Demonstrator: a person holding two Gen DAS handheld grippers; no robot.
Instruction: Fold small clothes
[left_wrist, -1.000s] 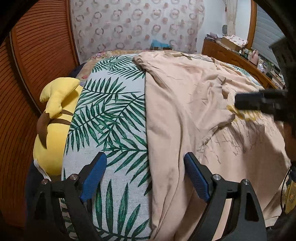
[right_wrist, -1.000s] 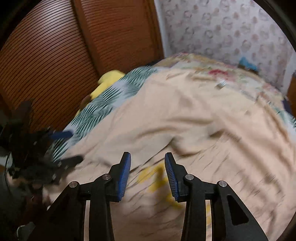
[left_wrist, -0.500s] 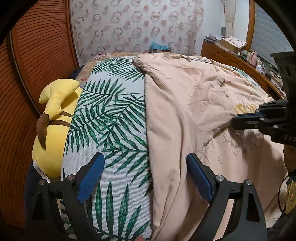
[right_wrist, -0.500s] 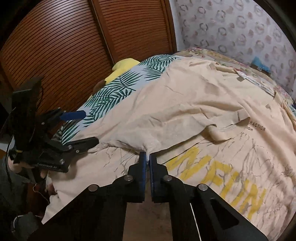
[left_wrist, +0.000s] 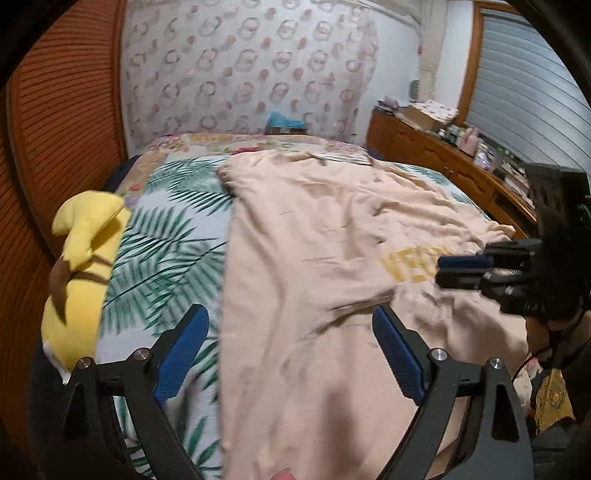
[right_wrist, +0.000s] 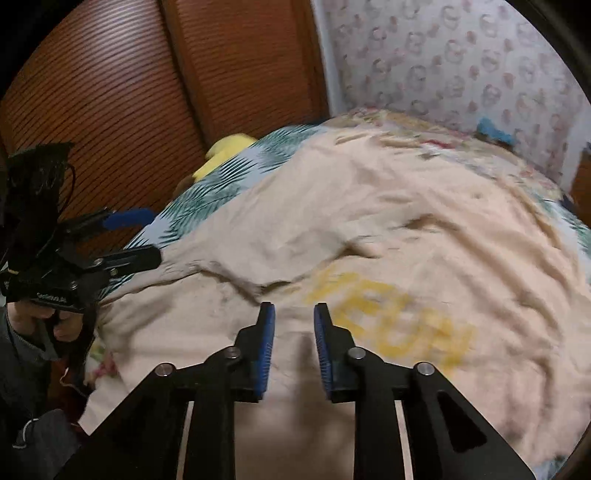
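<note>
A bed (left_wrist: 173, 236) with a palm-leaf cover fills the room's middle, and a peach T-shirt (left_wrist: 314, 258) with yellow lettering lies spread across it, partly folded over itself. Behind stand patterned wallpaper (left_wrist: 240, 74) and a brown slatted wardrobe (right_wrist: 110, 92). A yellow plush toy (left_wrist: 77, 273) rests at the bed's edge beside the wardrobe.

The left wrist view alone shows a wooden dresser (left_wrist: 436, 155) crowded with small items, and a window blind (left_wrist: 524, 96) above it. The right wrist view alone shows the shirt's near hem.

The left hand-held gripper (left_wrist: 291, 354) hangs wide open over the shirt's edge, holding nothing. The right hand-held gripper (right_wrist: 294, 347) is parted a little above the lettering, also empty.
</note>
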